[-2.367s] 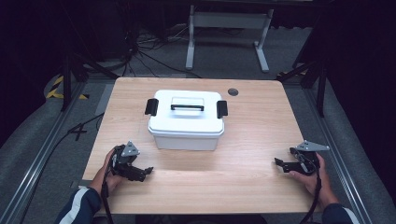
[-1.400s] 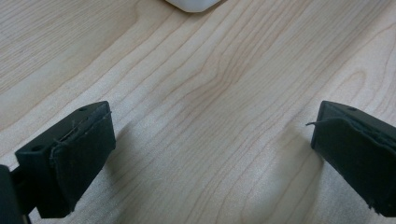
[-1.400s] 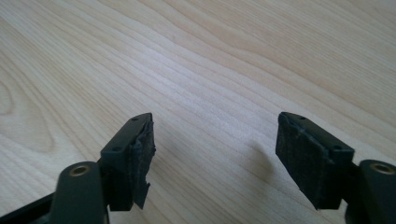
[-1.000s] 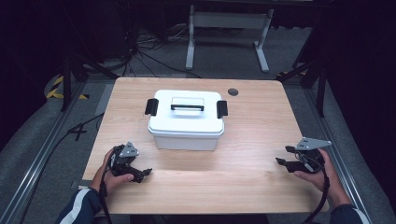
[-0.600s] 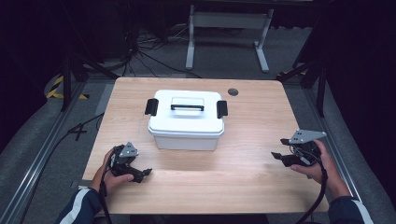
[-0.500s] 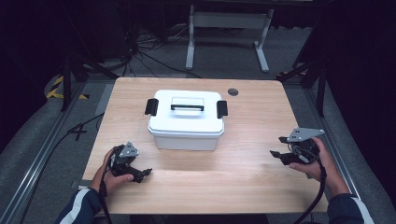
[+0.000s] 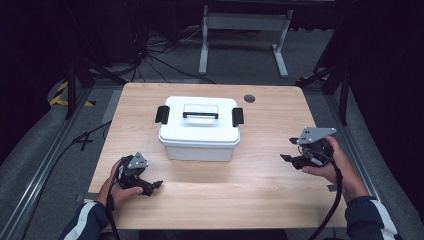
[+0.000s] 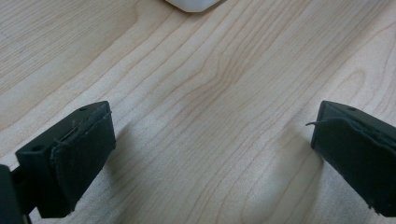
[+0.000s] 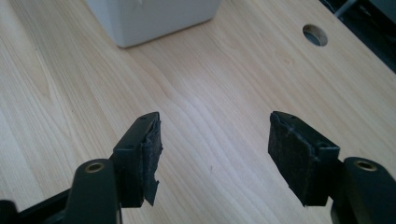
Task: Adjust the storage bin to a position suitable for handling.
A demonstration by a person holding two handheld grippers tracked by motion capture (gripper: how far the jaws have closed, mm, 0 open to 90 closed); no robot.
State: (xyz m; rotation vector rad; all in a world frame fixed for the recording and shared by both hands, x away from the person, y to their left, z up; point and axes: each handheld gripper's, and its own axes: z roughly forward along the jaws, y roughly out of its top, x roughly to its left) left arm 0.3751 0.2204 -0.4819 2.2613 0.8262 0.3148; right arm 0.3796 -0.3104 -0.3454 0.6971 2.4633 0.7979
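A white plastic box with a clear lid handle and black side latches sits mid-table. At its four o'clock the right gripper has lifted and drawn nearer than a second ago, jaws wide, empty. At seven o'clock the left gripper stays put, jaws wide, empty. The table is pale woodgrain; the room is dark.
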